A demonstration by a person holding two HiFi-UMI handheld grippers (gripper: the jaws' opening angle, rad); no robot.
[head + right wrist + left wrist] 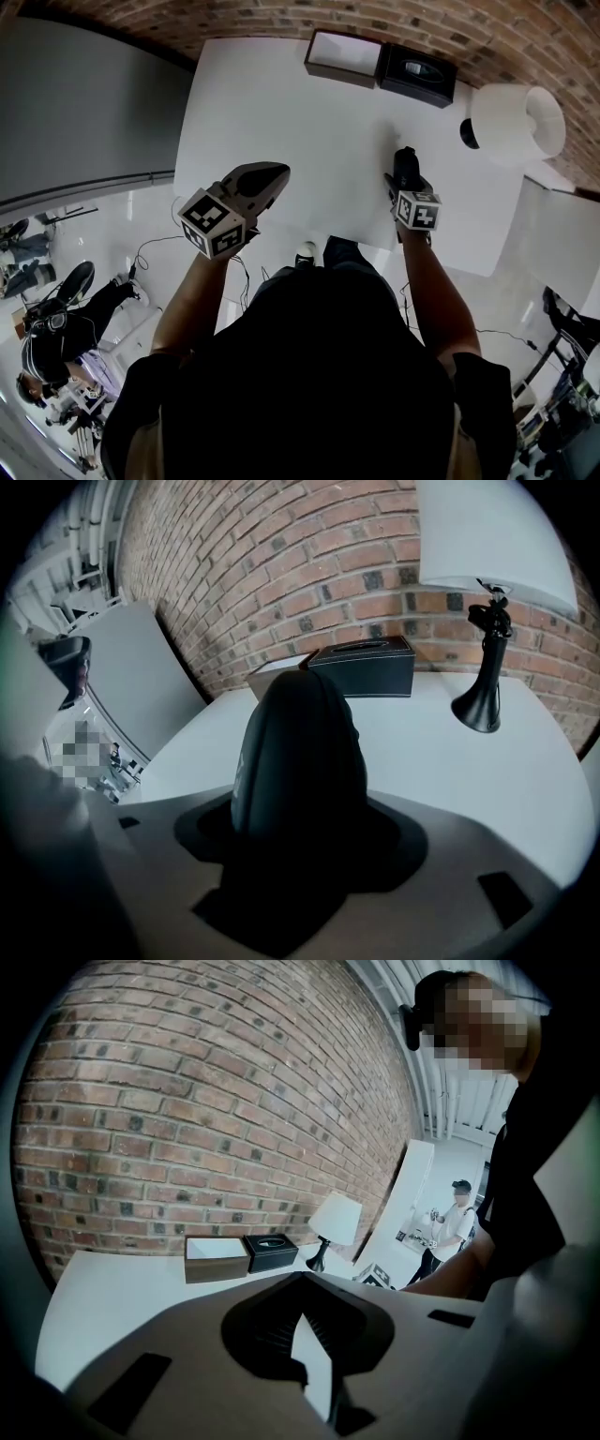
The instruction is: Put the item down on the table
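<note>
Over the near left edge of the white rectangular table [281, 103], the left gripper [274, 173] hovers with its grey jaws drawn together and nothing between them. Toward the table's near right side, the right gripper [406, 167] clasps a black, rounded, oblong item [300, 752] low over the tabletop. Whether the item touches the surface cannot be made out.

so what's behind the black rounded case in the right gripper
A black tissue box and a corner of an open brown box. The black rounded case hides the rest of it.
</note>
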